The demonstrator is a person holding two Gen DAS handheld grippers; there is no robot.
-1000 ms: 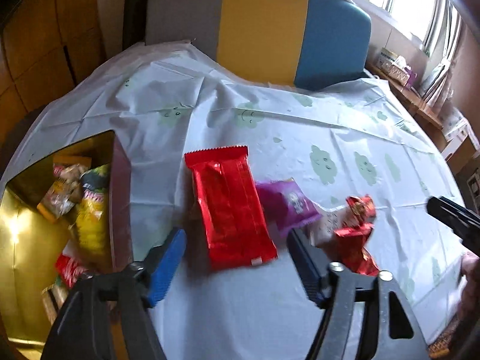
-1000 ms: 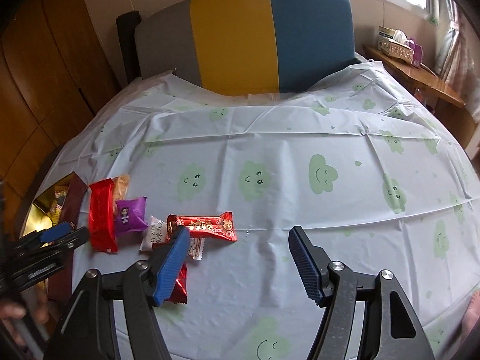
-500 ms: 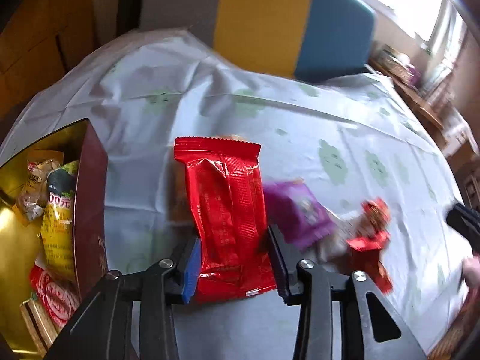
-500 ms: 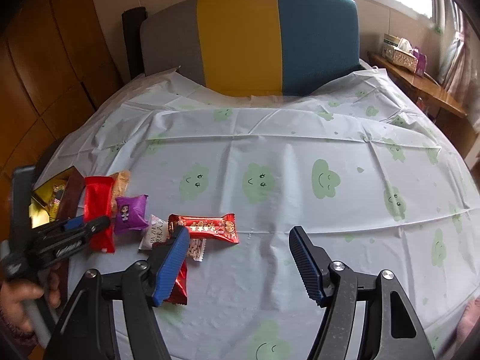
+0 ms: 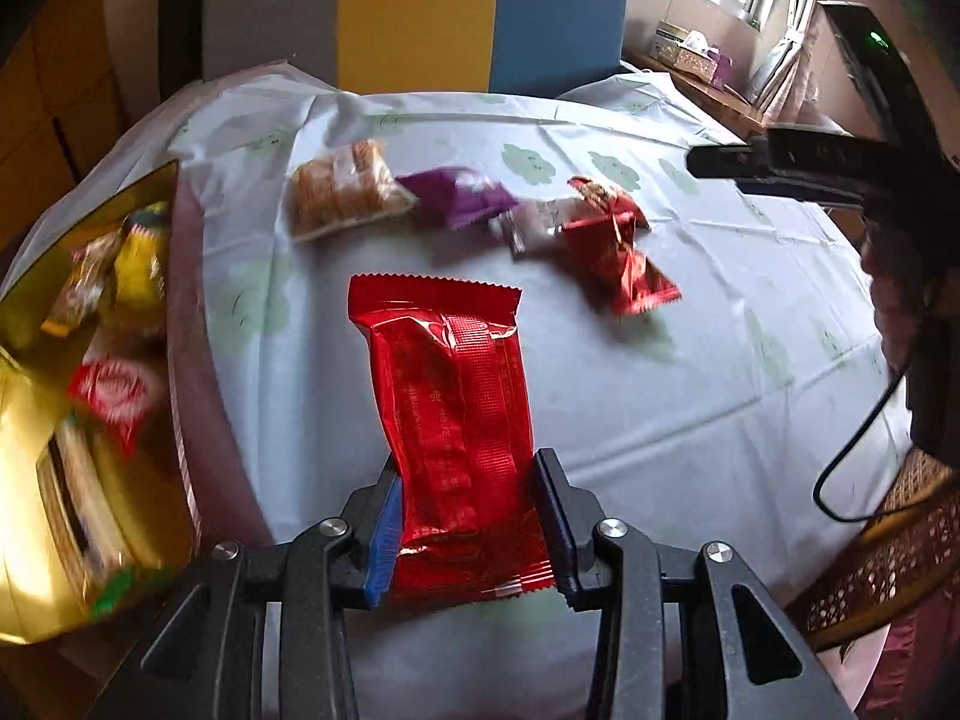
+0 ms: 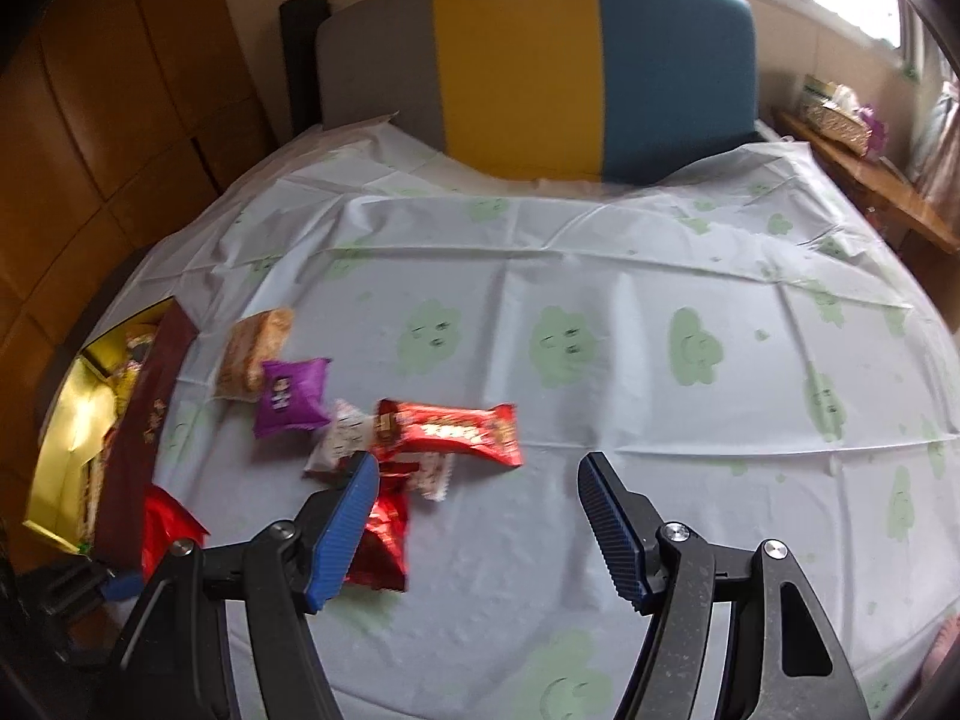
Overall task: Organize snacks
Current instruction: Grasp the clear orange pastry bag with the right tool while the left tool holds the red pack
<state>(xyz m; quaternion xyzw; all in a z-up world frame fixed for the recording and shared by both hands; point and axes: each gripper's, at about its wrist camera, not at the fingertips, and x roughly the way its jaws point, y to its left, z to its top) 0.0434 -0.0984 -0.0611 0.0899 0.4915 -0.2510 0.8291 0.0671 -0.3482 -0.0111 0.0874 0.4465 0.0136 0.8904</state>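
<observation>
Right now the left gripper [image 5: 467, 531] has its blue pads clamped on the lower end of a long red packet [image 5: 456, 414], which sticks out ahead of the fingers above the pale tablecloth [image 5: 690, 372] with its green cloud faces. Just to the left of it stands the open box [image 5: 180, 396], gold inside with a dark red wall, and several snacks already lie in it, though they are too blurred to tell apart. Further out on the cloth the rest of the snacks lie loosely together: a clear pack of biscuits [image 5: 345, 192], a purple packet [image 5: 459, 197] touching it, a small white sweet [image 5: 534, 222], and a crinkled red wrapper [image 5: 618, 249] beside that. From the other side, a long red bar [image 6: 447, 432] lies across the top of that heap. The right gripper [image 6: 480, 525] hangs over the cloth with its jaws spread and nothing between them, its left pad just above a small red packet [image 6: 384, 540]. Behind the table stands a chair back [image 6: 528, 78] in grey, yellow and blue
</observation>
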